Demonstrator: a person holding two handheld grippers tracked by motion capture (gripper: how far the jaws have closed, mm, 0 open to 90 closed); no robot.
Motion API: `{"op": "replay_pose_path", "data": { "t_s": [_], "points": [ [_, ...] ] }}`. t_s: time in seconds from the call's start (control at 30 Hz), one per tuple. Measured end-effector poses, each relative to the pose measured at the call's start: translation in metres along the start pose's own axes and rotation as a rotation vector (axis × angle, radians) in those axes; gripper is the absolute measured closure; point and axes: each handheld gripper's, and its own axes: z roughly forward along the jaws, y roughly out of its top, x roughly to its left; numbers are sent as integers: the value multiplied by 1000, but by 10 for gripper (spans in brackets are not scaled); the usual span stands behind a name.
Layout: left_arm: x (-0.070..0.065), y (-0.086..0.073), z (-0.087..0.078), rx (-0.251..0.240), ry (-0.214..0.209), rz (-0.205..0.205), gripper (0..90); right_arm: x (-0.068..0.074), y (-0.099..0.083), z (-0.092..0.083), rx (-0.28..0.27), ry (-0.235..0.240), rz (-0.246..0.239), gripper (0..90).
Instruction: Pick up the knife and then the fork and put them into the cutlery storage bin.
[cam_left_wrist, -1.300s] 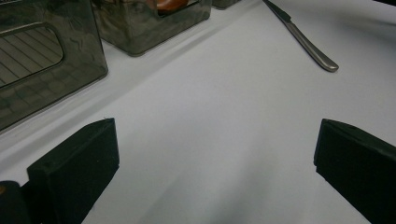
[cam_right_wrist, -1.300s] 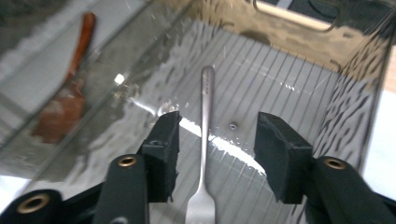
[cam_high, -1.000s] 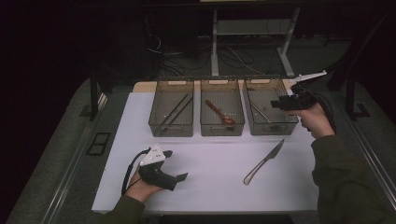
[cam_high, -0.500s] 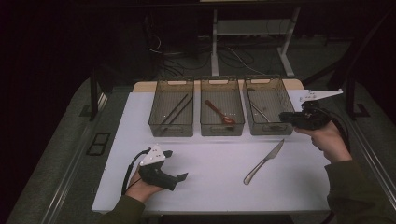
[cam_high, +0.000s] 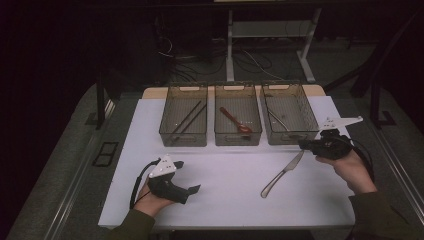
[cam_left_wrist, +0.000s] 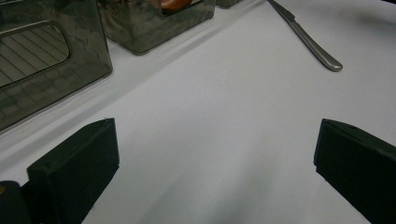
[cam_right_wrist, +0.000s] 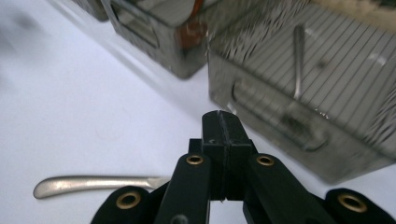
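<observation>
The knife (cam_high: 283, 173) lies on the white sheet (cam_high: 230, 200) at lower right of centre in the high view, its long axis slanting from handle at lower left to blade tip at upper right. My right gripper (cam_high: 306, 145), jaws pressed together on nothing, hangs just beside that tip. My left gripper (cam_high: 192, 190), jaws spread wide, rests well apart at lower left.

Three bins (cam_high: 238, 132) stand side by side at the back of the worktop (cam_high: 225, 200). A knife (cam_high: 282, 173) lies before the rightmost bin, with the left gripper (cam_high: 192, 189) well apart to its left.
</observation>
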Motion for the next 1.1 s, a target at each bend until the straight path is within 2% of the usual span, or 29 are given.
{"op": "replay_pose_path", "data": {
  "t_s": [0.2, 0.4, 0.73, 1.1],
  "points": [
    [0, 0, -1, 2, 6, 1, 0, -2, -14, 19, 84, -20, -10, 887],
    [0, -1, -1, 2, 8, 1, 0, -3, -19, 35, 135, -32, -12, 887],
    [0, -1, -1, 5, 6, 4, 0, -5, -19, 59, 187, -63, -31, 887],
    [-1, -1, -1, 10, 6, 7, 0, -6, -19, 69, 203, -83, -45, 888]
  ]
}}
